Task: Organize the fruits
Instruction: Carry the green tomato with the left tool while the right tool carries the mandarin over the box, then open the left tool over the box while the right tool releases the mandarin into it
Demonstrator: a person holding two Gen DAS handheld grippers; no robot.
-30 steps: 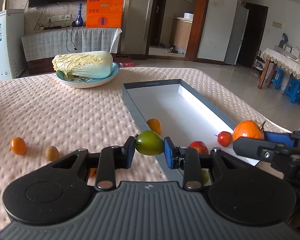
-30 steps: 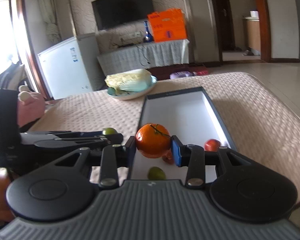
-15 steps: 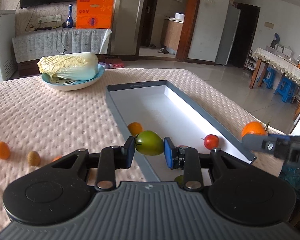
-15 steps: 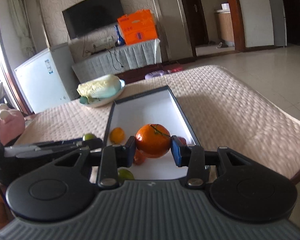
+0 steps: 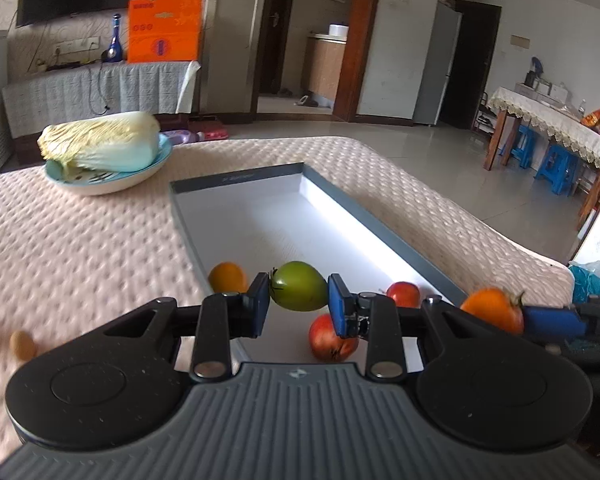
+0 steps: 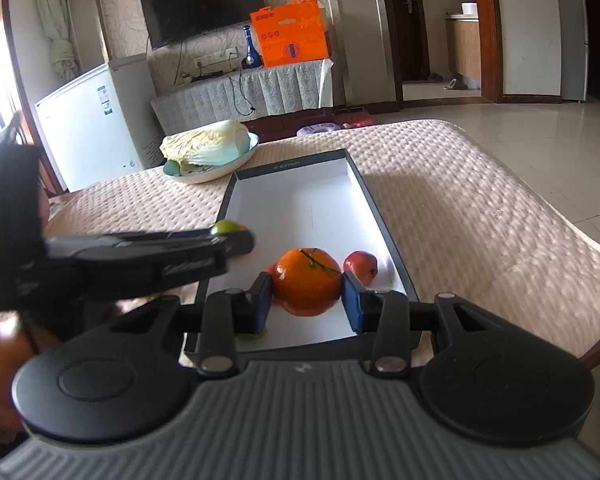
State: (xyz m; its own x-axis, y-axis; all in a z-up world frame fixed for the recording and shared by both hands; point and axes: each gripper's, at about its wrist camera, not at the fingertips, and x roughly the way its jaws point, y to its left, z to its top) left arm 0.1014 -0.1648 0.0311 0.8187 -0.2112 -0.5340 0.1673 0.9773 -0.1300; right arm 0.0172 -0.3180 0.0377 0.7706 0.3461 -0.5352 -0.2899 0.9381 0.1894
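Directly below both held fruits lies the tray [image 5: 384, 236], and on that relation the coming move is judged to turn: each fruit only needs to be lowered and let go. The tray's long axis is seen to run away from both cameras toward the plate [image 5: 100, 186] that bears a cabbage [image 5: 100, 146].

The left gripper [image 5: 299, 304] is clamped on a green tomato [image 5: 299, 286], its blue pads pressed against the two sides; the tomato is carried above the tray's near end, close to the left wall, and it appears smooth, glossy and slightly oval, with a dark calyx turned toward the left pad. The right gripper [image 6: 306, 298] is closed on a tangerine [image 6: 306, 282] — bright orange, dimpled, with a short green stem on top — held above the near end, nearer the middle.

Already in the tray are a small orange fruit [image 5: 227, 277] and two red fruits [image 5: 403, 294] [image 5: 332, 338]. A small brown fruit [image 5: 22, 345] is left on the quilted cloth [image 5: 80, 260] — well apart from the tray, on the left gripper's side.
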